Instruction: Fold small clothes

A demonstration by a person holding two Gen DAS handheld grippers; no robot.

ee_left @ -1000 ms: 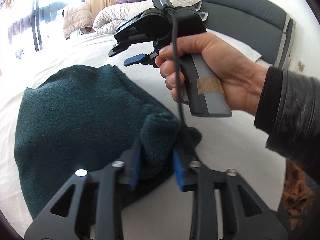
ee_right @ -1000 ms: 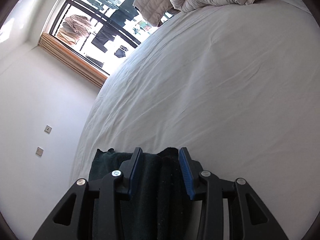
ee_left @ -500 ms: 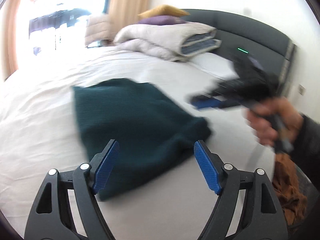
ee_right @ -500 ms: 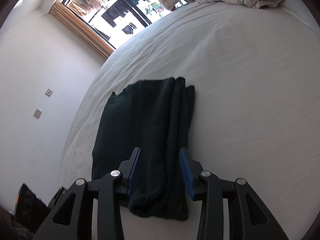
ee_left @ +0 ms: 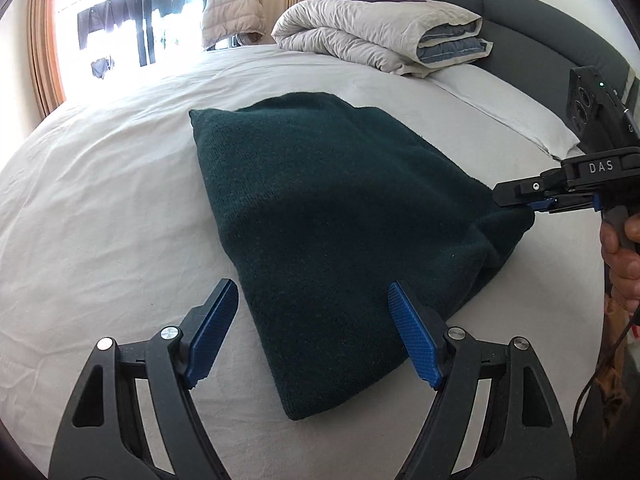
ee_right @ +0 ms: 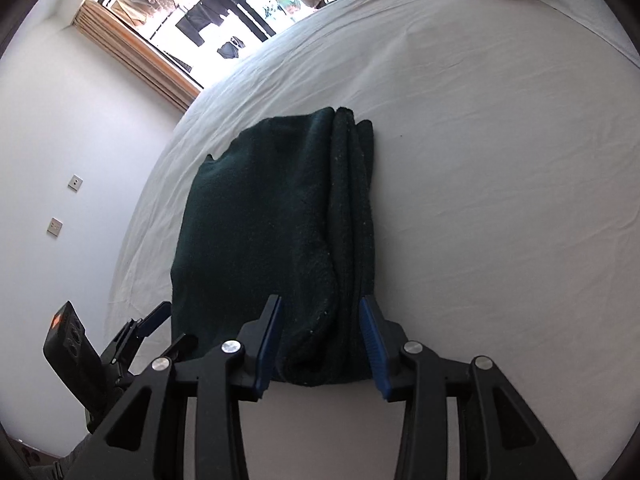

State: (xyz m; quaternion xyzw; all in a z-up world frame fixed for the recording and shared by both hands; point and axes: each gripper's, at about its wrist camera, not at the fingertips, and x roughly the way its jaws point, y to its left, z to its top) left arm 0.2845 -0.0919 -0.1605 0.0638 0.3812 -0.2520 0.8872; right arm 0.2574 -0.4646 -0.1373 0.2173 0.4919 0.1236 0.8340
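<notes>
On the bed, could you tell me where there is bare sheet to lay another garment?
Bare sheet lies between the green garment and the window side, also beyond it toward the rolled duvet. The near corner is crowded by both grippers.

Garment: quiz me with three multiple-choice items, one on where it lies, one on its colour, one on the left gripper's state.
1. Where does the garment lie?
A. on the sheet
B. on the floor
C. on the rolled duvet

2. What colour is it?
A. red
B. dark green
C. white

3. How is the left gripper?
A. shut on the garment
B. open
C. out of view

1 A: white sheet shows all round it.
2 B: the knit is dark green in both views.
3 B: its jaws have just been opening, and the pads stand wide apart and pinch nothing.
</notes>
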